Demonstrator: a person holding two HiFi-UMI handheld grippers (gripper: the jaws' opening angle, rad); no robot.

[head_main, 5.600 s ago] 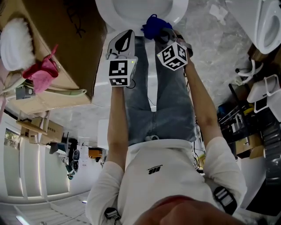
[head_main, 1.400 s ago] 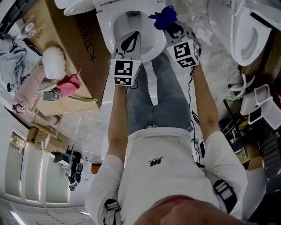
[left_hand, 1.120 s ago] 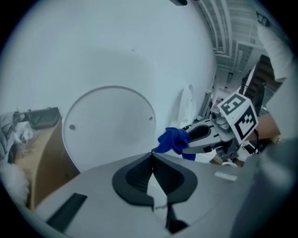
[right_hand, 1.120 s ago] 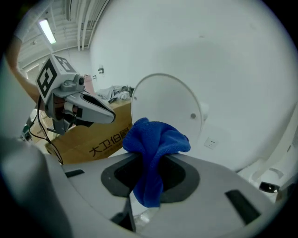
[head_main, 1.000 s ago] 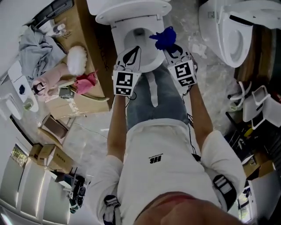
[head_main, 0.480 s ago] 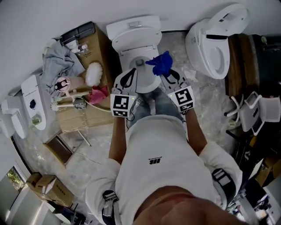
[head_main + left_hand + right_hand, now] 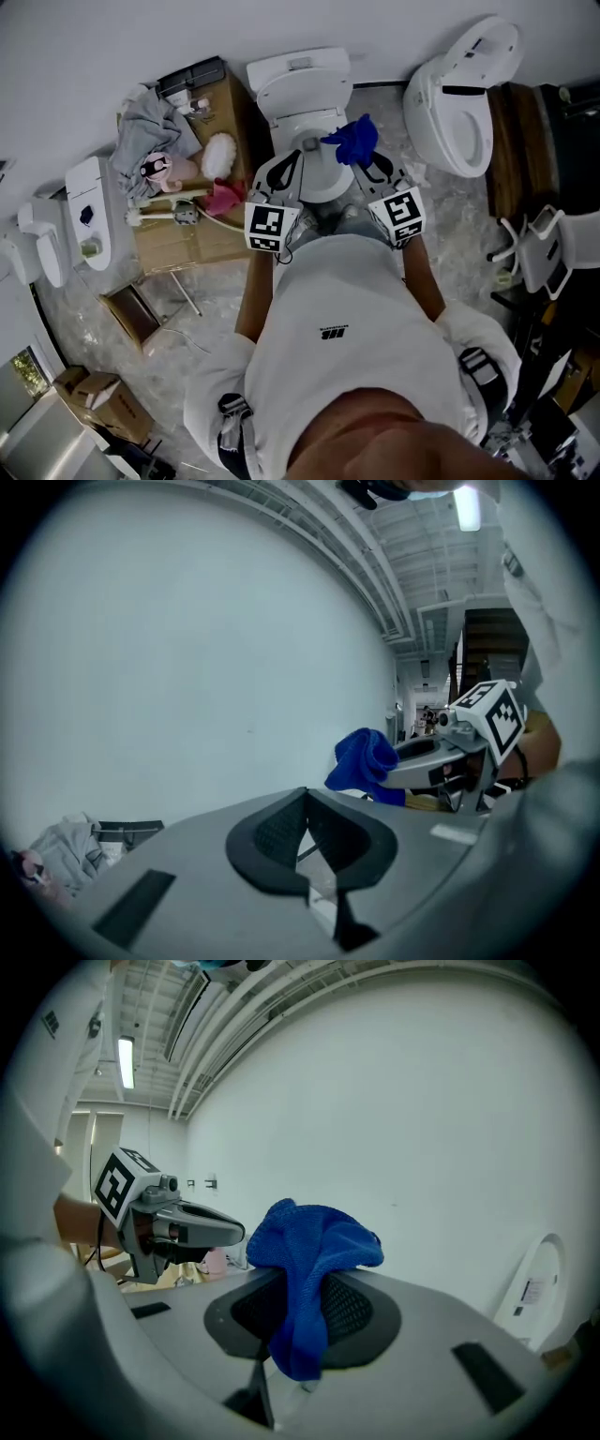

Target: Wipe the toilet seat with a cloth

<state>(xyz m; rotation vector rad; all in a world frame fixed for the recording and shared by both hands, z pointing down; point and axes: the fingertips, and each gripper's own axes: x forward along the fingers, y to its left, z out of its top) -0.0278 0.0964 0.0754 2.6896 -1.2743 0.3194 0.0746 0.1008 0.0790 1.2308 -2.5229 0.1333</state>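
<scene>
Cloth [image 7: 315,1237], a soft blue knit, was pinched in the shut right claw [image 7: 307,1286], with loose folds bunched above the jaws and a tail drooping below. It looked light, limp and grippy rather than slippery, so I judged that a hold on one gathered fold, as here, would leave enough free fabric to press flat on the seat. In the head view a cardboard box [image 7: 187,248] sat at 9 to 10 o'clock, with a grey rag [image 7: 150,122], a white brush [image 7: 220,150] and a pink item [image 7: 225,197] around it. The left claw [image 7: 305,794] was closed on nothing and raised beside the right one, both facing the wall [image 7: 112,47]. The toilet [image 7: 300,73] stood at 12 o'clock, with the cloth in line with its bowl but seemingly well above it. A second toilet [image 7: 459,94] stood at 2 o'clock. The glazed ware would likely be hard and slick, and the pale floor [image 7: 441,253] looked cluttered.
</scene>
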